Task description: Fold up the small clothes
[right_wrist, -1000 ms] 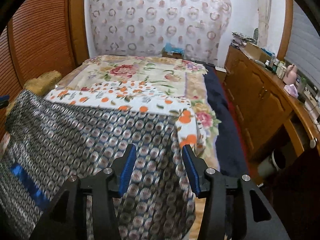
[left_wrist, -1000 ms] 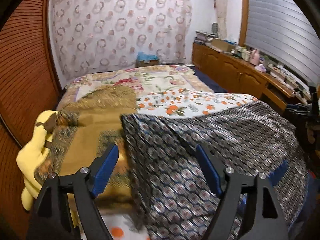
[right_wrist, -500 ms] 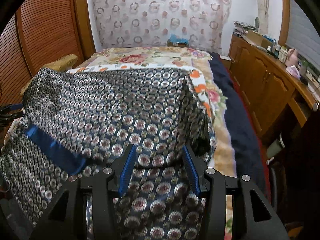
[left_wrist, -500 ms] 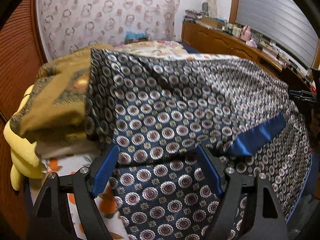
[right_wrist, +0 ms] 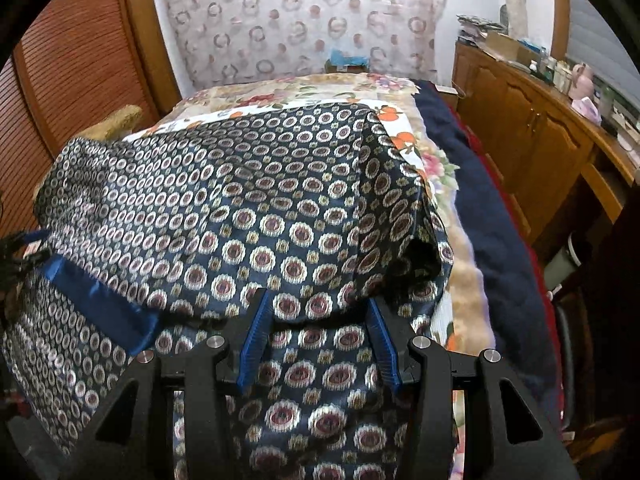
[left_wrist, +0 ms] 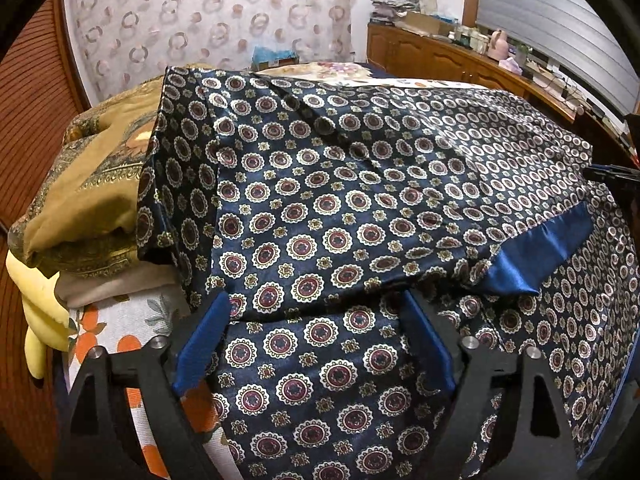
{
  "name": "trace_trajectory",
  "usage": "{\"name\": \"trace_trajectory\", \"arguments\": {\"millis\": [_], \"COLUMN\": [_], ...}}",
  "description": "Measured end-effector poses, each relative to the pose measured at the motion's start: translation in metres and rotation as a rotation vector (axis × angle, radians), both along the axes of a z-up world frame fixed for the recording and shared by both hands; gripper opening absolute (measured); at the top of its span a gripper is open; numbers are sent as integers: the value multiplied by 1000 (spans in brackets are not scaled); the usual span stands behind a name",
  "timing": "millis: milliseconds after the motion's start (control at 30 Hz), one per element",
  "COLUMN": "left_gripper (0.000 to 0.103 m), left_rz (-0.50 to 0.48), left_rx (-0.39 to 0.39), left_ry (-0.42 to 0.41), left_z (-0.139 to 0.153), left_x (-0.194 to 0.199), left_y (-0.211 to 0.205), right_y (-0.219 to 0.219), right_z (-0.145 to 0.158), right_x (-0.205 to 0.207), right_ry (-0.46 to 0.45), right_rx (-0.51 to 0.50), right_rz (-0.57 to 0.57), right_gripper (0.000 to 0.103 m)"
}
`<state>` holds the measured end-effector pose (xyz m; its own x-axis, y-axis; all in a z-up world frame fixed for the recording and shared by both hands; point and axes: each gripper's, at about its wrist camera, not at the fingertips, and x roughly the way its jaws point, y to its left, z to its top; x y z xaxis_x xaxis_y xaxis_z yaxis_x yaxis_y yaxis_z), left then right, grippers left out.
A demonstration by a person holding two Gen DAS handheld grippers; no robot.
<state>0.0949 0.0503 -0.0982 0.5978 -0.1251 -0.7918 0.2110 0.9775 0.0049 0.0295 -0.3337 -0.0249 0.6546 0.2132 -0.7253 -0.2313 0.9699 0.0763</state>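
Room: a bedroom with a ring-patterned pale curtain across the far wall, ribbed reddish-brown wooden panelling on the left side and a long wooden cabinet run on the right, its top crowded with small items.

Surface: a bed carrying a floral quilt, with a white sheet printed with oranges laid over it and a dark blue cover along the right edge.

Task item: a navy satin garment with a medallion print lies spread over the near part of the bed, its upper layer folded over the lower one. A plain blue satin band shows at the folded edge.

Beside it on the left sits a stack of folded mustard-brown patterned cloth over a yellow item.

Left gripper: jaws spread wide above the garment, holding nothing.

Right gripper: jaws likewise spread above the garment's near fold, holding nothing.
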Motion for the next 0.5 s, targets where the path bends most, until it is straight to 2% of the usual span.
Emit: {"name": "trace_trajectory", "arguments": {"millis": [33,167,200,500], "left_gripper": [94,97,103,103], "left_rz": [-2,-7,-7,-18], "left_rx": [0,-1,-2,2], "left_ry": [6,12,18,20], "left_z": [-1,-2,-3,-2], "left_x": [1,1,2,3], "left_y": [0,-1,-1,-4], "right_y": [3,10,10,26], "right_z": [-3,-11,-11,-24], "right_x": [3,8,7,8], "right_ry": [0,-9,-19,-42], "right_rx": [0,-6,-14,-44], "right_rz": [-5,-17,-18,-4], "right_gripper": [50,50,50,57]}}
